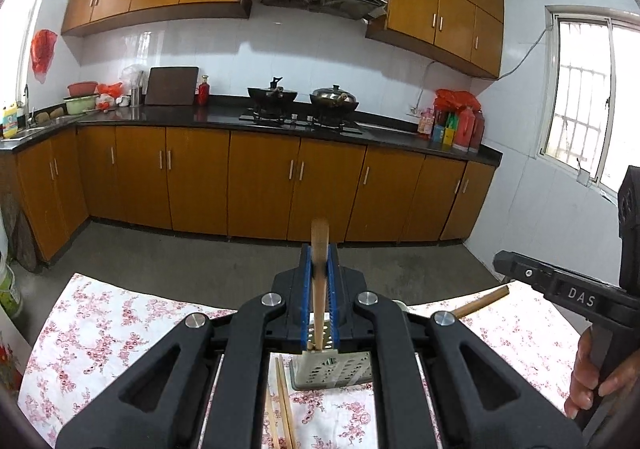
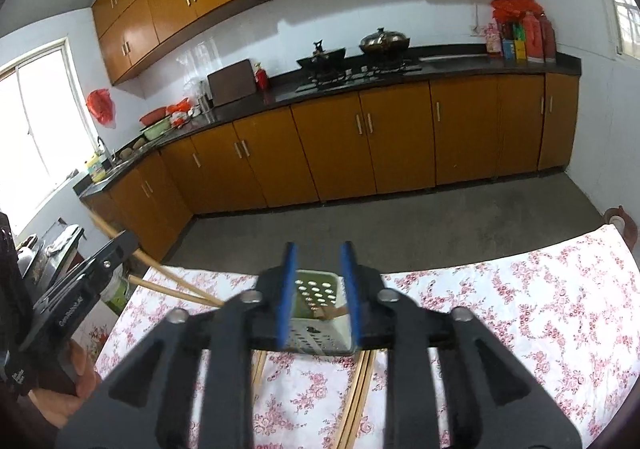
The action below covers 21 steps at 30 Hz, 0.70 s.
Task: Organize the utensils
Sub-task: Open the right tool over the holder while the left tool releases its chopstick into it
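Observation:
My left gripper (image 1: 319,253) is shut on a wooden chopstick (image 1: 319,289); its lower end reaches into the perforated utensil holder (image 1: 332,369) lying on the floral tablecloth (image 1: 100,325). In the right wrist view the left gripper (image 2: 120,245) holds that chopstick (image 2: 168,277) at the left, and a second stick (image 2: 176,291) lies just below it. My right gripper (image 2: 318,289) is open, its blue pads on either side of the holder (image 2: 316,309). Loose chopsticks (image 1: 282,409) lie on the cloth under the left gripper, and others (image 2: 356,401) lie under the right one.
The table edge drops to a grey floor (image 1: 208,261). Orange base cabinets (image 1: 260,181) and a black counter with two woks (image 1: 304,99) stand beyond. A window (image 1: 580,97) is on the right wall. The right gripper body (image 1: 568,289) shows at right.

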Motion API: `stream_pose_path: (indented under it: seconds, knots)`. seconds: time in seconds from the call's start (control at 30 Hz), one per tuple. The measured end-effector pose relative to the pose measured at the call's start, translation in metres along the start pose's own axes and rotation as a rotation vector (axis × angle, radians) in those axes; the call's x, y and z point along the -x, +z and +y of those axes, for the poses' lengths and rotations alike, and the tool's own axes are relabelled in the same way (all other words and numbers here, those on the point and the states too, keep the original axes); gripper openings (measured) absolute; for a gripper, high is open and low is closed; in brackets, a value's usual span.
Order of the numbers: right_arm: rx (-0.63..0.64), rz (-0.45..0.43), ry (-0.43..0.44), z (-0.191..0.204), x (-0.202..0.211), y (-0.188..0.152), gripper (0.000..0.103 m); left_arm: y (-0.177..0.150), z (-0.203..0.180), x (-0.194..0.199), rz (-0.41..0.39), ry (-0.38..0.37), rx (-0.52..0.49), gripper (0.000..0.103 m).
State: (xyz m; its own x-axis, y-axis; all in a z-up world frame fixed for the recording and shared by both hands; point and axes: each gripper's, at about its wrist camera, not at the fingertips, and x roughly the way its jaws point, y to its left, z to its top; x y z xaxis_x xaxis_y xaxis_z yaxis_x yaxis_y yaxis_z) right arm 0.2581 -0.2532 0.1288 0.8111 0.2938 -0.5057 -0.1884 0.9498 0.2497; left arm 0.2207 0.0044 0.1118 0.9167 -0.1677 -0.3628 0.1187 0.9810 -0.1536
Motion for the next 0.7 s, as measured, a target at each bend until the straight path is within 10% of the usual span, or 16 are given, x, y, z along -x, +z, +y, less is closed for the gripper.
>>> stream_pose_path:
  seconds: [0.4,0.7]
  knots:
    - [-0.034,-0.084,-0.105,-0.027,0.053,-0.025,0.041,0.007,0.014,0.048,-0.054,0.023,0.033,0.019]
    - [-0.112,0.086,-0.193,-0.072,0.02,-0.105,0.041,-0.043,0.045,0.056,0.042,0.111,0.027,0.019]
